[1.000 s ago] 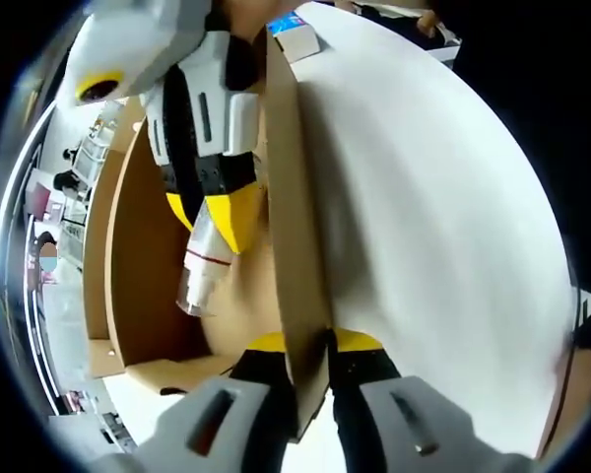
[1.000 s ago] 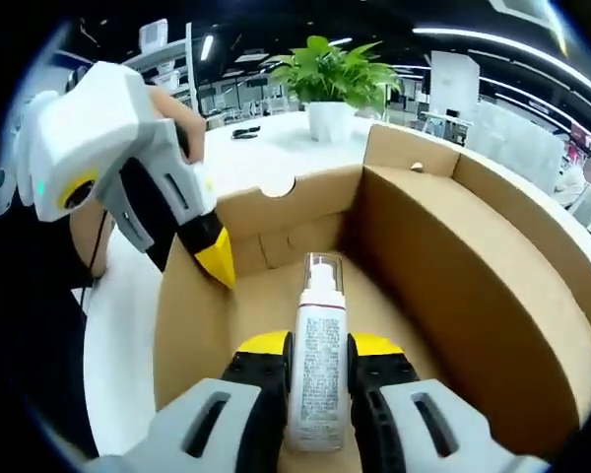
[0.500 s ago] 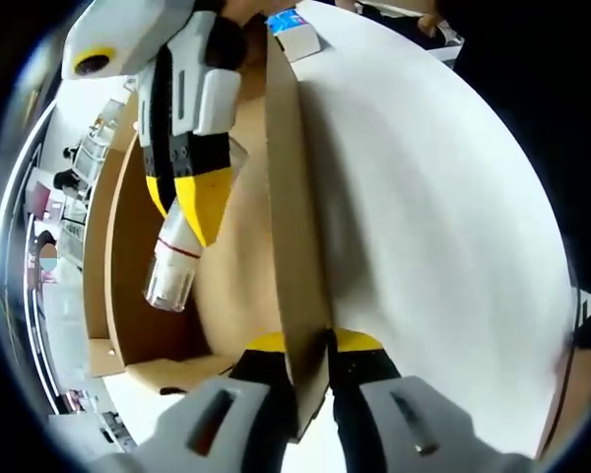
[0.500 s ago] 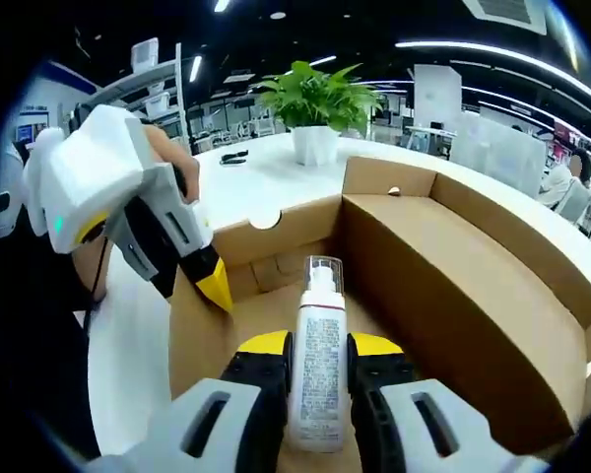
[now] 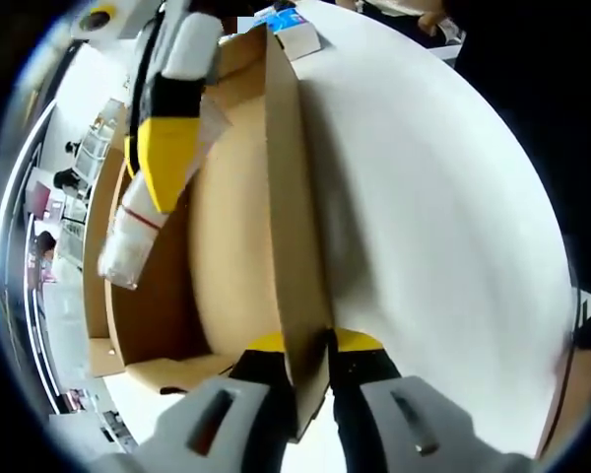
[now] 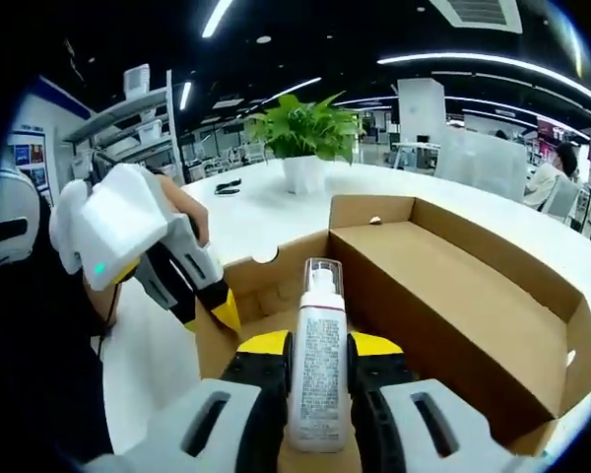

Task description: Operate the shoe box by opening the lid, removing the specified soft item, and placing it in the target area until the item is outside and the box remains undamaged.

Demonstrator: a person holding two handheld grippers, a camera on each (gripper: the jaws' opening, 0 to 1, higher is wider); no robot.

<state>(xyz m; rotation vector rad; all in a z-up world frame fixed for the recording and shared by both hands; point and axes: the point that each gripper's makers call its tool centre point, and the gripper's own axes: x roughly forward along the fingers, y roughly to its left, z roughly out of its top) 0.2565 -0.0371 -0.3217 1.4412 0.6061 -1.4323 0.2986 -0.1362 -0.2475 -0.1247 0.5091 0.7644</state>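
The open brown cardboard shoe box (image 5: 236, 227) lies on a white table (image 5: 433, 217). My left gripper (image 5: 308, 345) is shut on the top edge of the box's side wall. It also shows at the left of the right gripper view, as the left gripper (image 6: 223, 309), still pinching that wall. A white pump bottle (image 6: 318, 365) with a clear cap stands upright between the fingers of my right gripper (image 6: 318, 345), which is shut on it above the box (image 6: 453, 286). In the left gripper view the right gripper (image 5: 163, 163) holds the bottle (image 5: 128, 236) over the box's far side.
A potted green plant (image 6: 305, 133) stands at the back of the white table (image 6: 266, 212), with a small dark object (image 6: 229, 185) near it. A small blue and white carton (image 5: 295, 34) lies beyond the box. A person's hand (image 6: 184, 202) holds the left gripper.
My right gripper has lifted the bottle up out of the box's inside and toward its far wall. The left gripper has kept its hold on the box wall.
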